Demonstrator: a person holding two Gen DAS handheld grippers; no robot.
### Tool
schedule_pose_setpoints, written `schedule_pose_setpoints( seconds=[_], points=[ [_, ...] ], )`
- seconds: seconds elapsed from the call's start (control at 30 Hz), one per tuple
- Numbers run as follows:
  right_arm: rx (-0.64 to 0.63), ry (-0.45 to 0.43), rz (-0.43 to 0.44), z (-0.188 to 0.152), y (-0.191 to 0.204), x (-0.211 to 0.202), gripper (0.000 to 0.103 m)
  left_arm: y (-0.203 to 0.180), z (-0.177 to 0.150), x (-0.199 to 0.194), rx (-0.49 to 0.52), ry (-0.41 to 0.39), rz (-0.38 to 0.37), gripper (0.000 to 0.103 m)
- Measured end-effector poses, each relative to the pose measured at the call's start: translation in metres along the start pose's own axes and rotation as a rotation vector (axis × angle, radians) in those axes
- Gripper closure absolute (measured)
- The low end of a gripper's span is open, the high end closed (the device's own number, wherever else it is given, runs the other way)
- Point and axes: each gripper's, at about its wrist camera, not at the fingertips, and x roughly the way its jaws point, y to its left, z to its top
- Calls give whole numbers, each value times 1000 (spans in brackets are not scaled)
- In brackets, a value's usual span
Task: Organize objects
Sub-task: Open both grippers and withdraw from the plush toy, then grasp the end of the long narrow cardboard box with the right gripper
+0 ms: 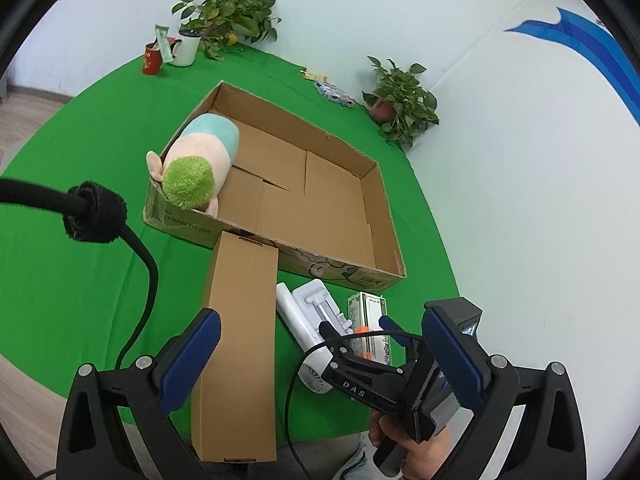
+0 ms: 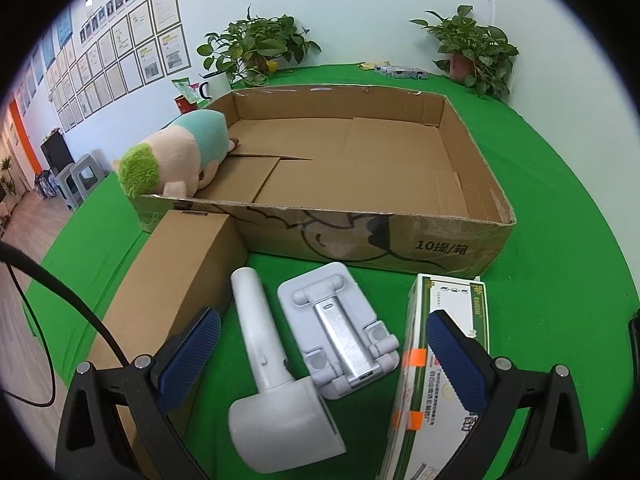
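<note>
A wide open cardboard box (image 1: 384,196) (image 2: 472,236) sits on the green table. A plush toy (image 1: 200,160) (image 2: 176,156) lies in its left end. In front of the box lie a long brown carton (image 1: 240,332) (image 2: 168,272), a white handheld fan (image 2: 272,380) (image 1: 298,320), a white folding stand (image 2: 340,328) (image 1: 320,300) and a green-and-white box (image 2: 436,368) (image 1: 368,320). My left gripper (image 1: 320,356) is open above the carton and fan. My right gripper (image 2: 324,360) (image 1: 354,334) is open over the fan and stand.
Two potted plants (image 1: 228,12) (image 1: 404,104) stand at the table's far edge. A red cup (image 1: 152,58) and a white mug (image 1: 186,46) stand by the left plant. Small packets (image 1: 332,90) lie near the right plant. A black cable (image 1: 132,248) hangs at left.
</note>
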Motion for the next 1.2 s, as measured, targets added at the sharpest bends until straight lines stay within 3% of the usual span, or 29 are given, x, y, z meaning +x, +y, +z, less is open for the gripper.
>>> schedule_pose_setpoints(
  seconds=[0.17,0.3,0.4,0.47,0.6,0.8,0.93,1.03,1.2],
  points=[
    [-19,19,61,-10,17,-5,1,16,-3,2,-12,-33,51,2],
    [-20,53,131,-22,35,-6,1,56,-4,10,-36,-48,134,2],
    [-48,69,172,-29,54,-10,1,99,-10,33,-21,19,208,2],
    [-75,67,194,-31,68,-16,1,130,-16,49,-54,74,219,4],
    [-115,76,265,-36,92,-27,1,172,-28,72,-143,156,128,15],
    [-133,109,439,-42,115,-45,1,163,-31,84,-32,184,13,19],
    [-121,146,433,-51,122,-46,1,148,-34,98,-3,224,-59,31],
    [-150,167,371,-62,129,-44,1,137,-38,107,8,268,-89,44],
    [-145,189,290,-73,127,-39,1,116,-46,112,77,293,-123,47]
  ],
)
